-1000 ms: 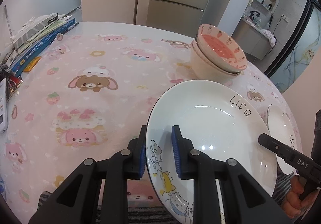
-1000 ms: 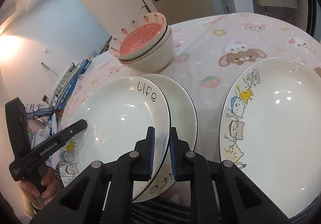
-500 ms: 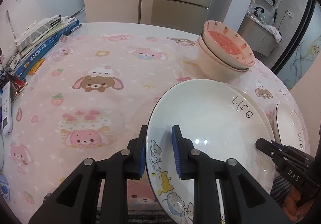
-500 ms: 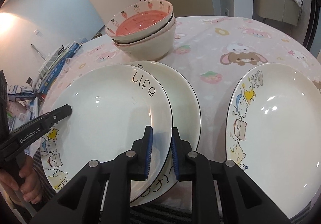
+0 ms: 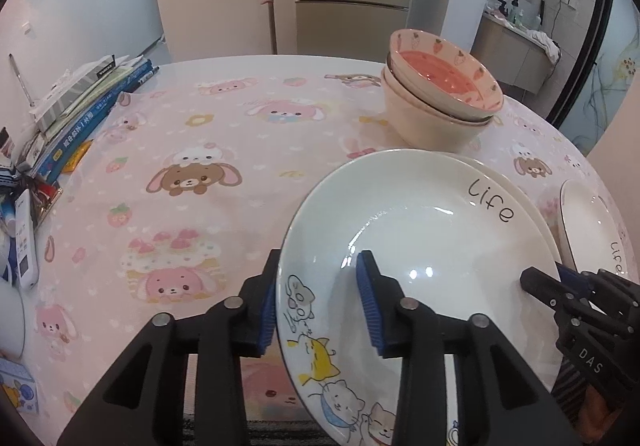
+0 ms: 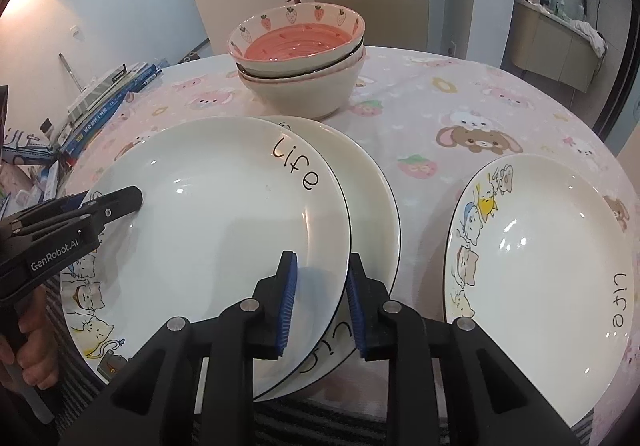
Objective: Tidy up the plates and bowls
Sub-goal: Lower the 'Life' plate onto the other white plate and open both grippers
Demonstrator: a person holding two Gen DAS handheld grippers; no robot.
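Observation:
A white plate marked "life" with cartoon cats [image 5: 420,246] [image 6: 208,214] lies on a second white plate [image 6: 368,206], shifted a little to the left of it. My left gripper [image 5: 318,306] straddles the top plate's left rim. Its jaws are opening, and the blue pads stand clear of the rim. My right gripper [image 6: 320,304] straddles the same plate's right rim, also opening, with its pads off the plate. A third cat plate [image 6: 540,266] [image 5: 592,222] lies alone to the right. Stacked strawberry bowls [image 5: 440,98] [image 6: 300,58] stand behind the plates.
The round table has a pink cartoon cloth [image 5: 200,150]. Books [image 5: 88,102] [image 6: 104,102] and a white remote [image 5: 24,238] crowd its left edge. A person's hand [image 6: 32,350] holds the left gripper's handle. Cabinets stand beyond the table.
The jaws of both grippers have spread apart off the top plate's rim. That plate has come down from a tilt to lie on the plate under it.

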